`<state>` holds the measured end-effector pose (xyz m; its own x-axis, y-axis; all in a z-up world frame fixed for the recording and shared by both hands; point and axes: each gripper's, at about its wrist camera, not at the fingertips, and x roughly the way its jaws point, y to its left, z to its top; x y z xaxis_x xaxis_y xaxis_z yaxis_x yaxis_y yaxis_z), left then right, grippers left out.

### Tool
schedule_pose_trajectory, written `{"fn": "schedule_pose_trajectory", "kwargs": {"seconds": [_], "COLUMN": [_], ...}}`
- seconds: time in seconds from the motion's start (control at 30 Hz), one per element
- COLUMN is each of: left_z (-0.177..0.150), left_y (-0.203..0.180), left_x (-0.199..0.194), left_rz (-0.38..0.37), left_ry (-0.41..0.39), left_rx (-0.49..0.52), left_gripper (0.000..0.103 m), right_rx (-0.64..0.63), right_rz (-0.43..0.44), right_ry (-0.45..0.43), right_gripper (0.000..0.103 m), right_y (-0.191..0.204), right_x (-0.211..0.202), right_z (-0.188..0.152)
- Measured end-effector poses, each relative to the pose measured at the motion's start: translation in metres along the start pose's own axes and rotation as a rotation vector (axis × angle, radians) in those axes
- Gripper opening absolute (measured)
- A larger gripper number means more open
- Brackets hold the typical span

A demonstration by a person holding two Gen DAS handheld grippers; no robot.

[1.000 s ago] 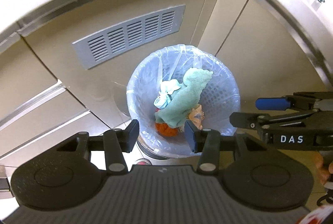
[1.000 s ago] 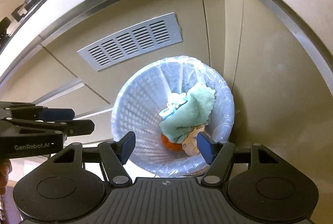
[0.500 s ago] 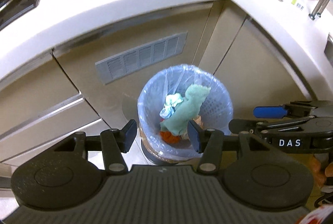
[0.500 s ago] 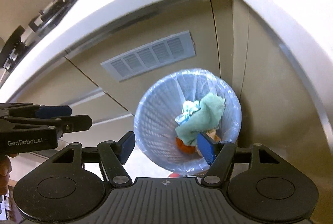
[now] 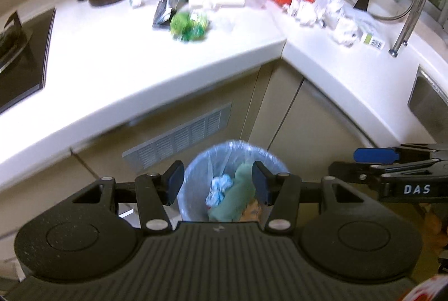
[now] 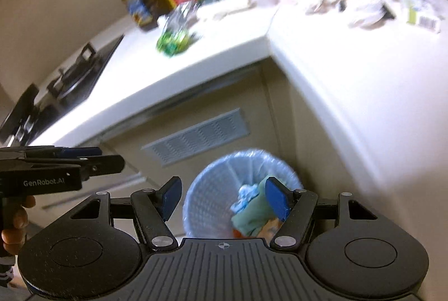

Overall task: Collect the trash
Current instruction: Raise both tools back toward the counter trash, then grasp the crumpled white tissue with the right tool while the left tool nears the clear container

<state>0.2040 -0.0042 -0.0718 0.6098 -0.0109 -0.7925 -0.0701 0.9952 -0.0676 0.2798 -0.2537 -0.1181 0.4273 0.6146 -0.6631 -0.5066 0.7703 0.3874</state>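
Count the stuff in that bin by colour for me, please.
Green: 1, cloth
Blue-white: 1, crumpled wad
Orange: 1, lump, mostly hidden
Tan: 1, wrapper, mostly hidden
Total: 4 visible

Both wrist views look forward-down past own fingers at corner bench and bin between fingers. Shared: bin, vent, bench. Bin near, bench farther.
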Motion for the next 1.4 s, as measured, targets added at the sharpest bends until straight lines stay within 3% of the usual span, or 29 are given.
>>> {"fn": "schedule_pose_trajectory", "kwargs": {"seconds": [0.5, 0.7, 0.93, 1.3, 1.37, 1.4], "left_z": [0.068, 0.092, 0.114, 0.134, 0.136, 0.137], "left_y": [0.018, 0.028, 0.032, 0.026, 0.025, 0.025], "left_x": [0.018, 0.033, 0.049, 0.065, 0.068, 0.069], "left_rz": [-0.003, 0.004, 0.001, -0.028, -0.031, -0.033], "left_ry": [-0.091, -0.106, -0.11, -0.116, -0.115, -0.113], "left_rx": [0.036, 0.036, 0.044, 0.064, 0.071, 0.072], "left_gripper": [0.051, 0.051, 0.051, 0.051, 0.051, 0.051], "right_rx": [0.036, -0.002, -0.029, -0.044, -0.049, -0.054], "right_rz": [-0.237, -0.284, -0.309, -0.345, -0.338, -0.332], "right_ry": [-0.265, -0.348, -0.376, -0.337, -0.335, -0.331], "right_gripper": [0.066, 0.066, 0.066, 0.066, 0.059, 0.046], "right_y": [-0.071, -0.101, -0.123, -0.146, -0.147, -0.147], "right_x": [-0.035, -0.031, 0.001, 0.053, 0.057, 0.059], "right_z": [0.068, 0.104, 0.137, 0.165, 0.166, 0.166]}}
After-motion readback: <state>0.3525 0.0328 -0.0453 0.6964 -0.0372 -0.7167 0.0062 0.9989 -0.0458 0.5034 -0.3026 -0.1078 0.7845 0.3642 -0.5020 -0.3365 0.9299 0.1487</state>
